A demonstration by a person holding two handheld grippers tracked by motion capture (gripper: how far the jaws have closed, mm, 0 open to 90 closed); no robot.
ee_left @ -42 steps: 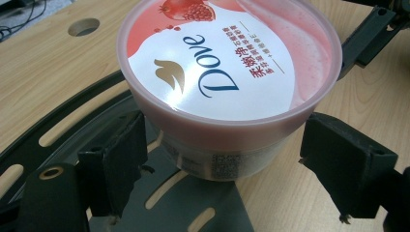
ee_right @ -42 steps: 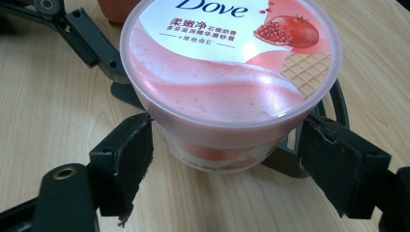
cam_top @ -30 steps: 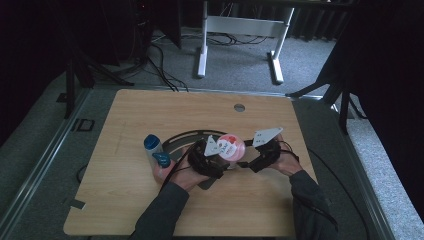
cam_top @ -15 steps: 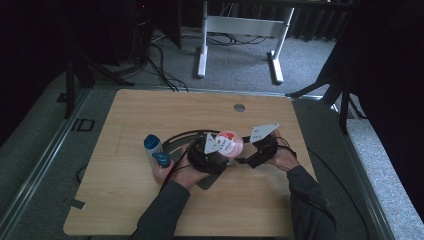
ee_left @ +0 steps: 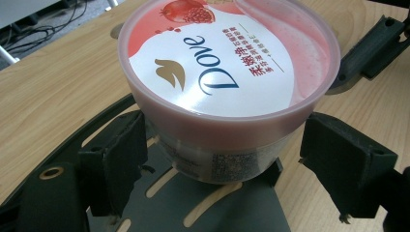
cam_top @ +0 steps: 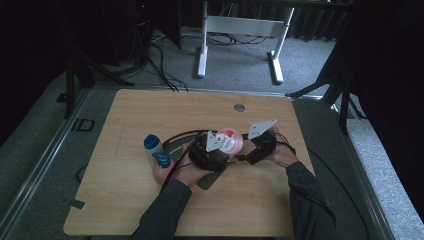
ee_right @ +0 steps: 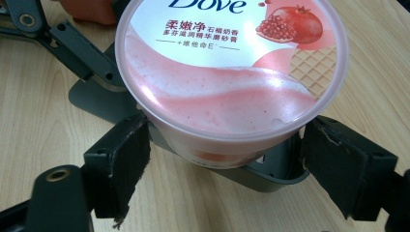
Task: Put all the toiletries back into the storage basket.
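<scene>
Pink Dove tub [ee_left: 227, 82] between both grippers' open jaws, untouched.

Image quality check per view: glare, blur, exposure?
High view: dim and soft, dark surroundings, tub small between the grippers. Left gripper view: sharp, Dove lid print readable, mild sheen at its rim. Right gripper view: bright glare patch on the lid, text still legible.

left hand-held gripper [cam_top: 227, 156] | closer to tub [cam_top: 229, 141] | right hand-held gripper [cam_top: 239, 156] | closer
</scene>
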